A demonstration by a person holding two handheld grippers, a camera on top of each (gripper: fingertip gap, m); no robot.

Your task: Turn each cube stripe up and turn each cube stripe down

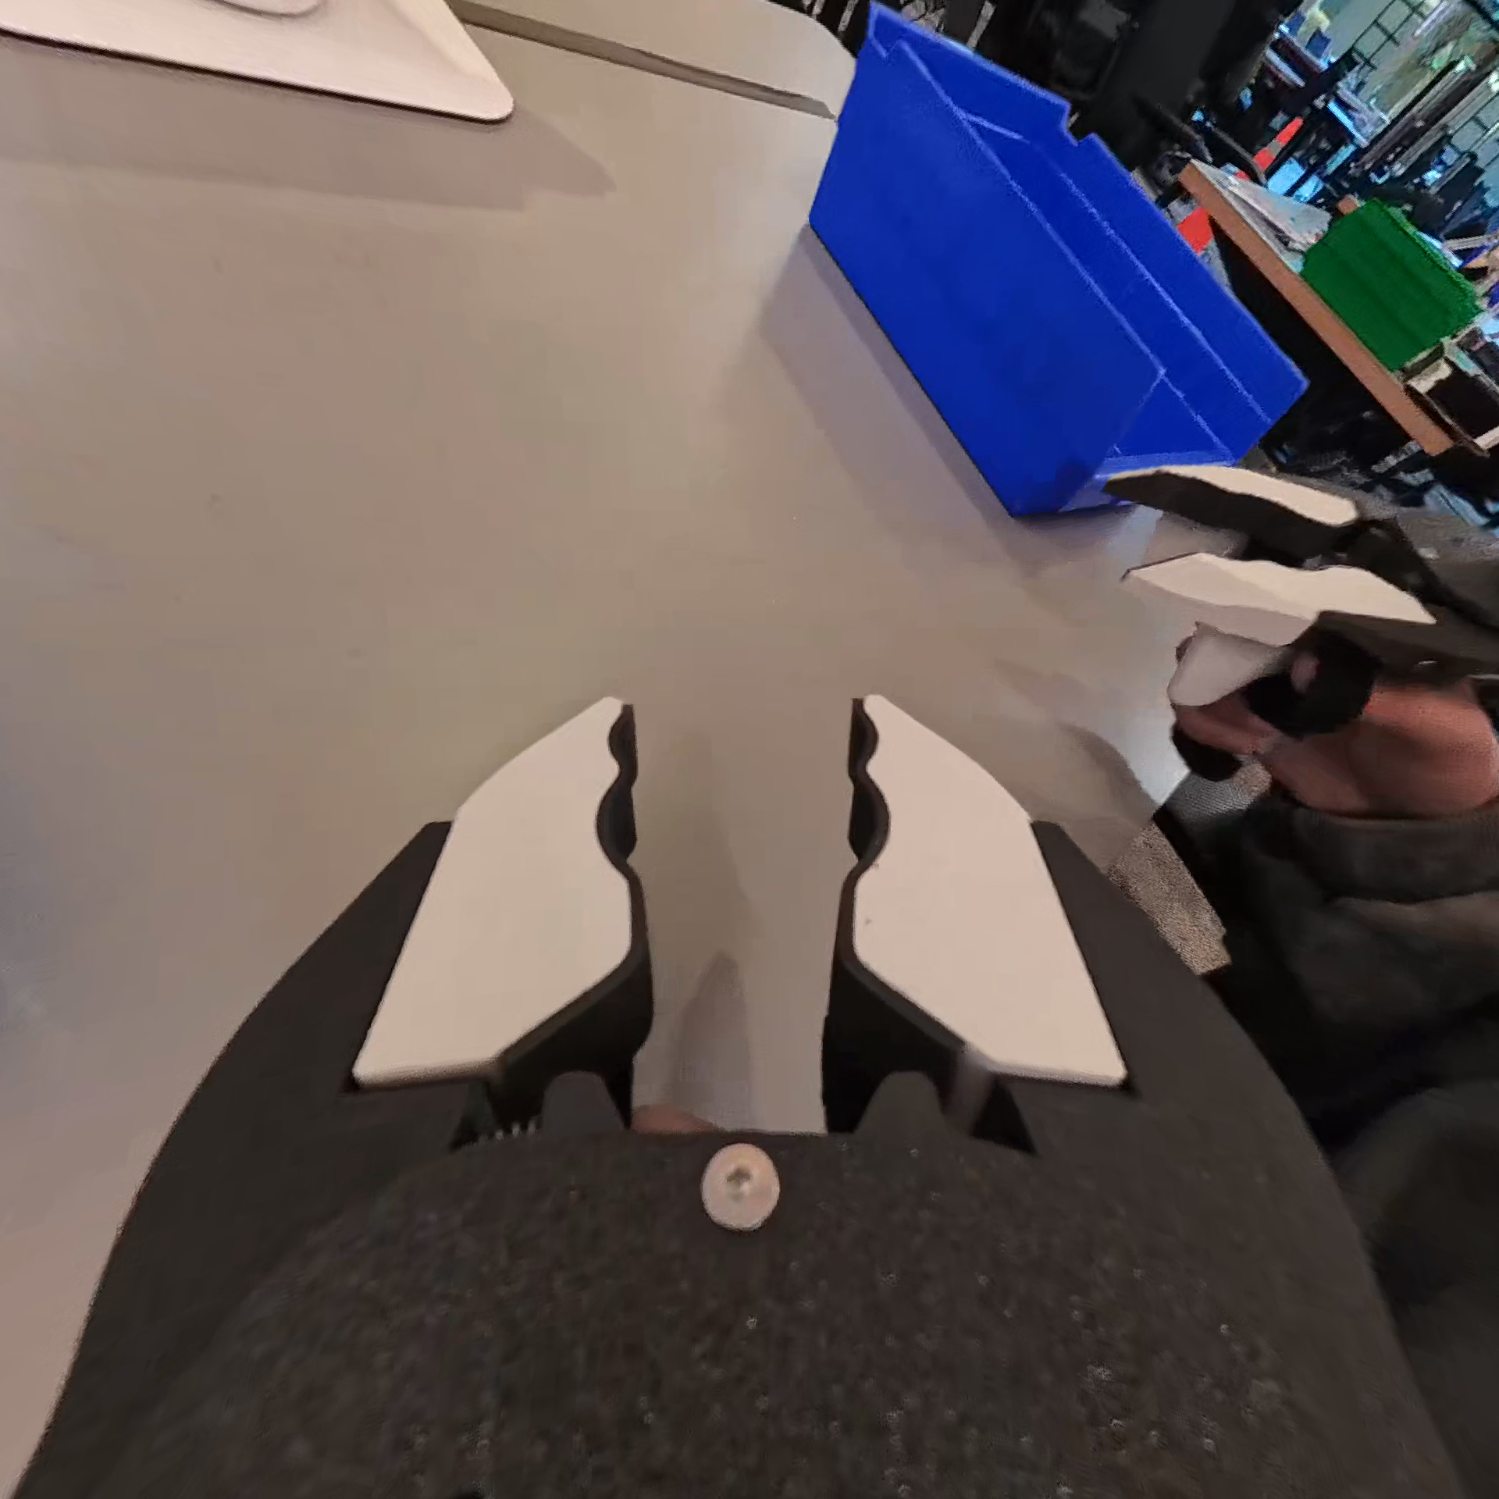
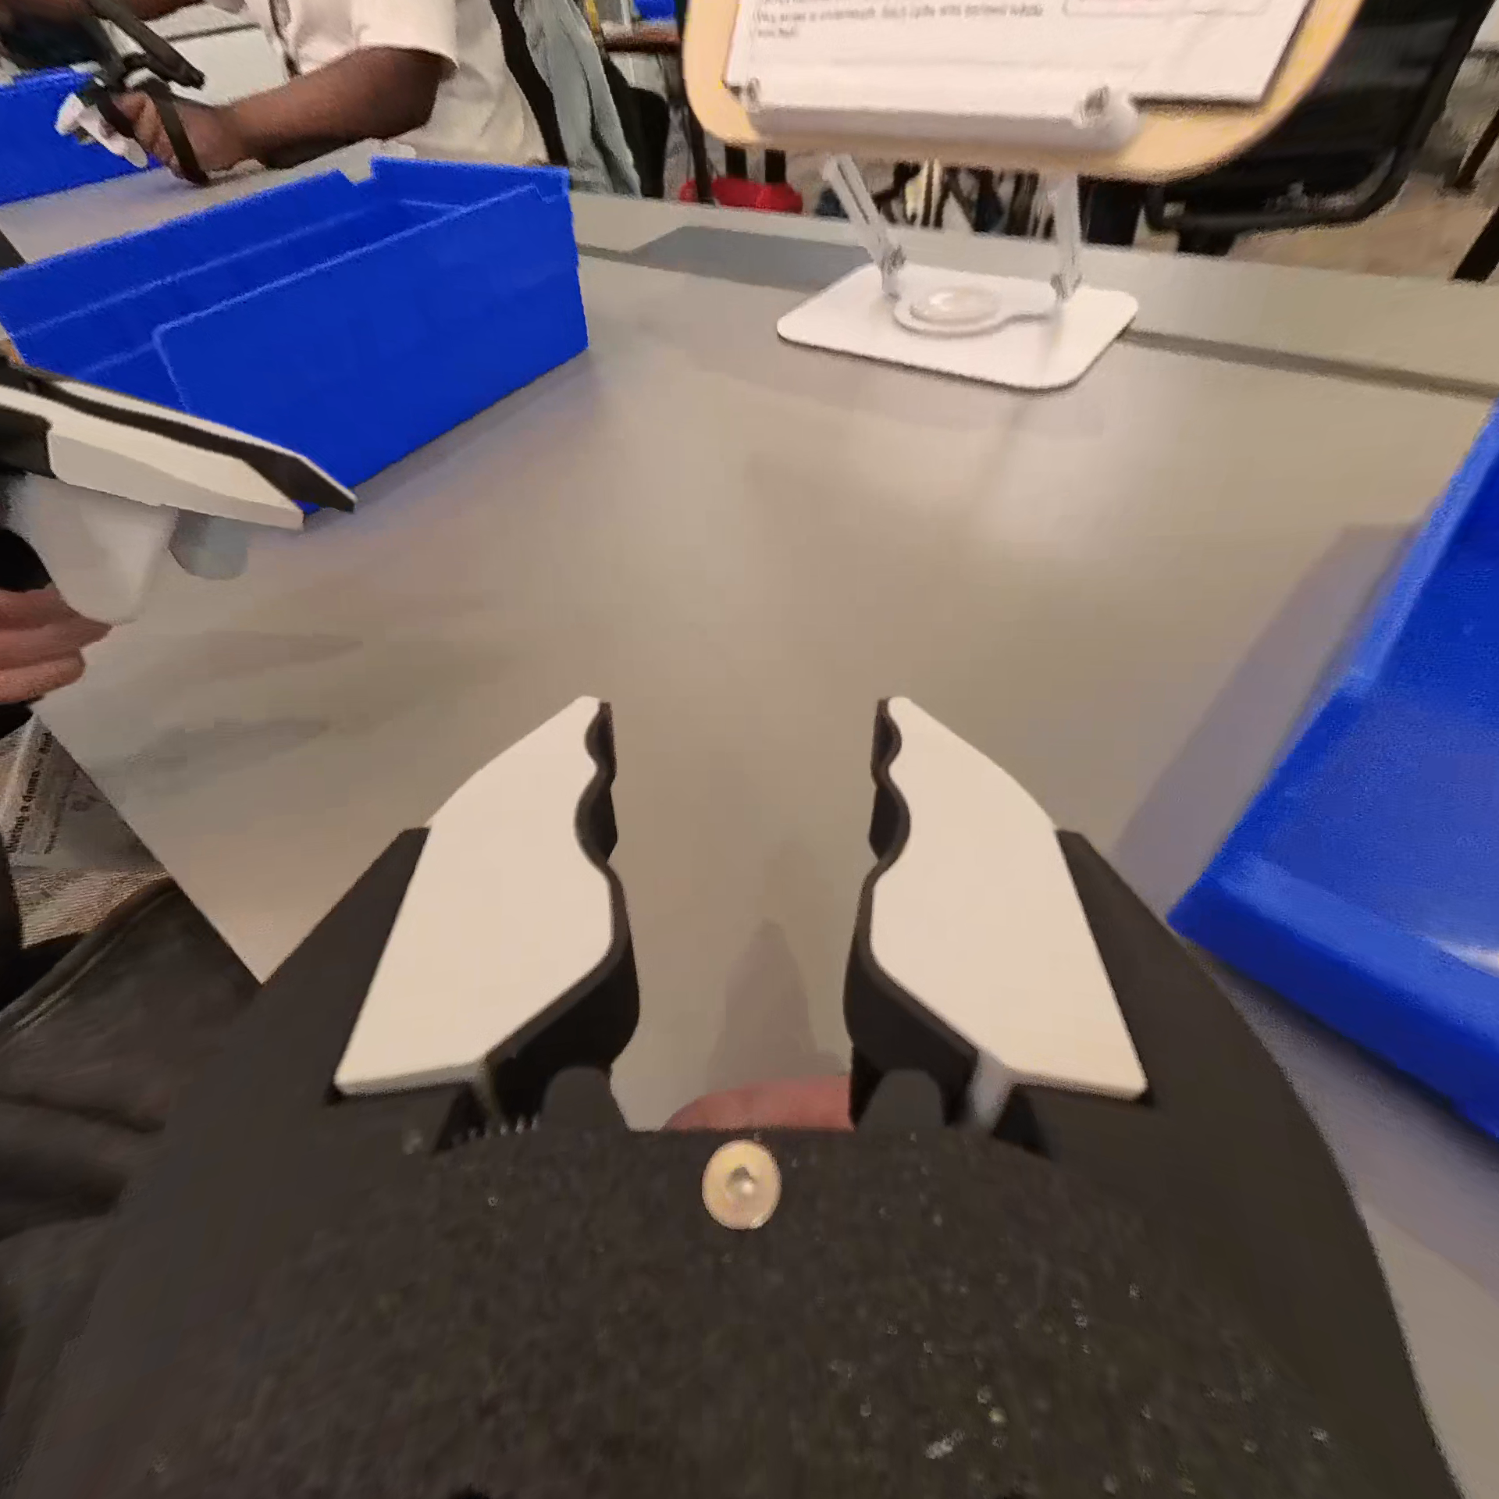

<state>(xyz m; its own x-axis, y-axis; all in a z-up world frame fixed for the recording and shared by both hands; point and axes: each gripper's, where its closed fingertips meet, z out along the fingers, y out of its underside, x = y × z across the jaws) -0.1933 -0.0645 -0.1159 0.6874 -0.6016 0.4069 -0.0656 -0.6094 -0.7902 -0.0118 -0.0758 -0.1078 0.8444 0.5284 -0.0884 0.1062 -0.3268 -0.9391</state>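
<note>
Cubes: not visible in either view. Left gripper (image 1: pixel 742 714) and right gripper (image 2: pixel 742 714), lower centre, both gape wide, holding nothing, over grey table (image 2: pixel 811 527). Blue bin (image 2: pixel 365 324) upper left.

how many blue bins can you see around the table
3 in the right wrist view: one bin at the table's left side, one at its right edge, and a third far back left by another person. More may lie out of frame.
</note>
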